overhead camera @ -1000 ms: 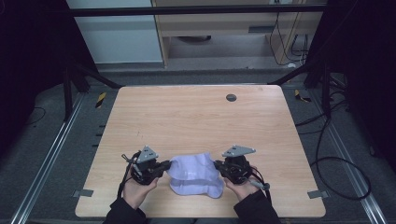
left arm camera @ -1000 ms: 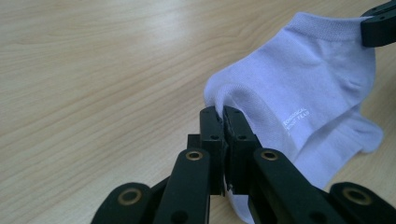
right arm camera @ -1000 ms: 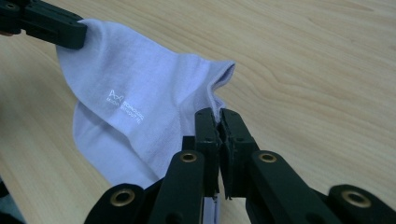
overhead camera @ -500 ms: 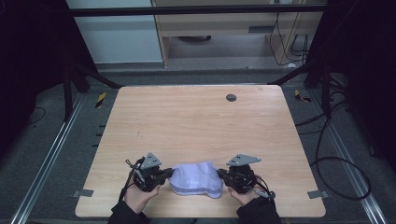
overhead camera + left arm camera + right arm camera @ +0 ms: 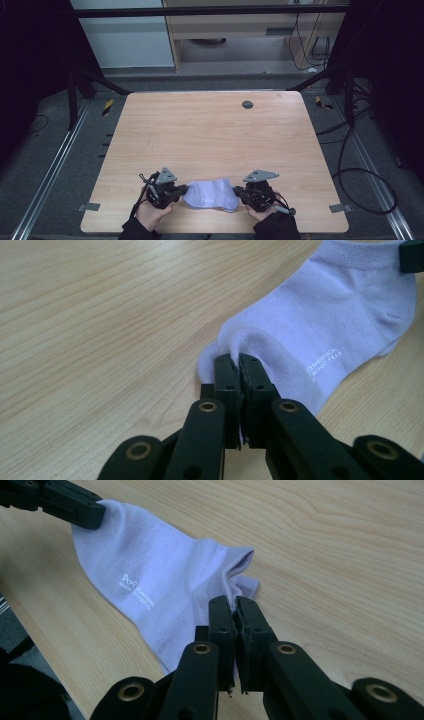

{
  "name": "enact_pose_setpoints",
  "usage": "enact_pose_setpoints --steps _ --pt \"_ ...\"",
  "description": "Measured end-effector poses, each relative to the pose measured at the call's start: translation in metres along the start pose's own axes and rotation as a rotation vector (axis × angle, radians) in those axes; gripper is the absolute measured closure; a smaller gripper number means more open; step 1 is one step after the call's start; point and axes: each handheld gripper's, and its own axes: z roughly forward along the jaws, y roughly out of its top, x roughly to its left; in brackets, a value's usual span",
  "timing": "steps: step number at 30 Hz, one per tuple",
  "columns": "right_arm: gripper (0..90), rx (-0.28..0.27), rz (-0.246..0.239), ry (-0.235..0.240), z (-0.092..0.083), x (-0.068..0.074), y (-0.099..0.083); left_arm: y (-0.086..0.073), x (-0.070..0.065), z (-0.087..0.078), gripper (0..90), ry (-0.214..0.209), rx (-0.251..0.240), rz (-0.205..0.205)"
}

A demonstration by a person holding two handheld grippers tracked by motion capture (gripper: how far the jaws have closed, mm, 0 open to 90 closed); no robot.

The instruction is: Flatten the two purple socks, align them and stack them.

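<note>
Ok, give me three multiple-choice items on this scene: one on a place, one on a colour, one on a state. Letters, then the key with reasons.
1. Where on the table does the sock lie?
A. near the person's edge
B. at the far edge
C. in the far left corner

2. What colour is the sock?
A. red
B. pale lilac
C. black

3. How do the two grippers stand?
A. both wide open
B. one open, one shut
C. both shut on the sock

Key: 1 A, the high view shows it low on the table, between the hands. 2 B, both gripper views show pale lilac knit with small white print. 3 C, the left gripper and the right gripper each pinch an end of the fabric.
</note>
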Motion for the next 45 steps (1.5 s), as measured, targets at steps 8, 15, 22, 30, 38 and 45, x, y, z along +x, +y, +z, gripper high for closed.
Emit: enact_pose_setpoints --steps 8,15,22,30,38,45 --pt "86.7 0.035 0.001 -0.006 0.008 -0.003 -0.005 -0.003 -0.002 0.008 87.0 0.014 0.042 0.013" --pt "83.5 0.062 -0.001 -0.024 0.016 -0.006 -0.008 -0.006 -0.001 0.015 85.4 0.030 0.066 0.013" --pt "73.0 0.013 -0.021 -0.045 0.012 -0.008 -0.007 0.000 -0.001 0.005 69.6 0.064 -0.014 0.002" --pt "80.1 -0.088 -0.052 -0.009 0.013 -0.004 0.001 0.011 -0.014 0.007 75.7 0.073 -0.108 0.048" --pt "86.7 -0.021 -0.085 0.009 0.040 -0.001 0.000 0.004 -0.025 0.038 83.0 0.048 0.005 0.091" --pt "87.9 0.019 -0.074 -0.007 0.044 -0.007 -0.005 0.000 -0.028 0.040 82.8 0.045 0.016 0.110"
